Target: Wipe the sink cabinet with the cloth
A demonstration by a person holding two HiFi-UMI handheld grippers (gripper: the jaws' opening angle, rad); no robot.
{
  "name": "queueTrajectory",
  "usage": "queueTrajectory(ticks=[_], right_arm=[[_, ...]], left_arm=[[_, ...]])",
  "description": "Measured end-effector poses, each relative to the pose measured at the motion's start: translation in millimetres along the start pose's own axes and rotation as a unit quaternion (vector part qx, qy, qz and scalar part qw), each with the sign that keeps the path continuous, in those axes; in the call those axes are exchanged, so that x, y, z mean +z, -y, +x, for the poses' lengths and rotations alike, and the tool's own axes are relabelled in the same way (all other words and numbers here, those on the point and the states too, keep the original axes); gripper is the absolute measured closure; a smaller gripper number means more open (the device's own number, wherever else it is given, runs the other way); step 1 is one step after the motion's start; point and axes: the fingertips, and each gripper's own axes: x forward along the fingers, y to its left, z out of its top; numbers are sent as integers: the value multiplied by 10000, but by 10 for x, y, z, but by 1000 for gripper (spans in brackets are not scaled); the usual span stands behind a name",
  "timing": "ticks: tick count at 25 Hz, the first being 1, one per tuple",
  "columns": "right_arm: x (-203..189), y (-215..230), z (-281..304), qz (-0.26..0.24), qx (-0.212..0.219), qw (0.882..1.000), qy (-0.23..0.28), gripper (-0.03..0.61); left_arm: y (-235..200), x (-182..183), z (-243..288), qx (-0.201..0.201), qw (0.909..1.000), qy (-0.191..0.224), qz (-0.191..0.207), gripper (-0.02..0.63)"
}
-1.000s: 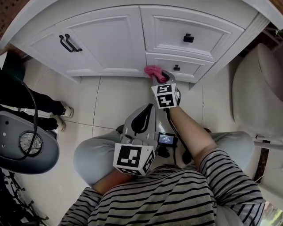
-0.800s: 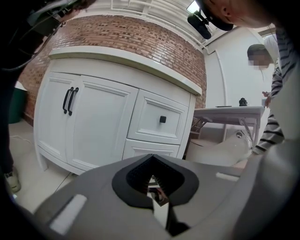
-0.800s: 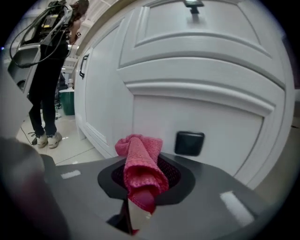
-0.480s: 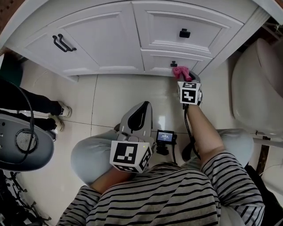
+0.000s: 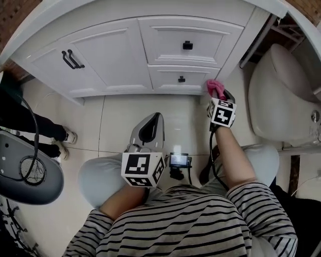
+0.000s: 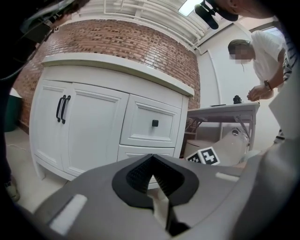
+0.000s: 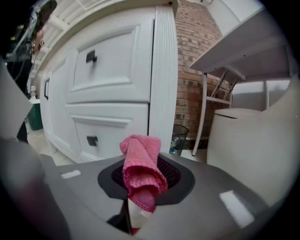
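Head view steeply down; both gripper views low, toward shared cabinet (image 5: 110, 55)

**Bright, even light; strong fisheye bend, soft focus up close**

You are working in soft, even light with no hard shadows. The white sink cabinet (image 5: 115, 50) reads bright without blowing out, and the floor tiles (image 5: 115, 115) carry only a faint sheen. In the left gripper view a ceiling light (image 6: 190, 5) glows at the top edge. Fisheye distortion bows the cabinet's straight edges, and both gripper views fade to black at their corners. Near the lens your left gripper (image 6: 153, 164) goes soft. The cloth (image 7: 140, 168) is crisp at its top fold and blurred at its lower tip.
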Motion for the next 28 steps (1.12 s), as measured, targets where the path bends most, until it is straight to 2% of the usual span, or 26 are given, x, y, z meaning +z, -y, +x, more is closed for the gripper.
queueTrajectory(ticks=[3, 6, 8, 11, 15, 20, 28], right_arm=[[503, -190, -559, 135, 485, 9971, 569, 486], [942, -304, -1242, 186, 1021, 9876, 1178, 486], [1032, -381, -1657, 211, 1439, 9793, 1411, 486], [819, -429, -2009, 417, 1865, 9713, 1414, 487], [513, -353, -2098, 729, 1774, 9713, 1404, 488], [613, -439, -2256, 162, 1862, 9647, 1853, 488], [591, -414, -2287, 124, 1804, 9637, 1964, 488]], left_arm=[[68, 59, -59, -23, 9999, 86, 76, 620], [128, 138, -102, -35, 9996, 217, 180, 620], [133, 186, -167, 25, 9993, 289, 231, 620], [125, 237, -298, 188, 9986, 390, 315, 620], [172, 206, -316, 285, 9972, 448, 521, 620], [254, 150, -265, 255, 9963, 373, 735, 620], [248, 84, -312, 284, 9959, 352, 784, 620]])
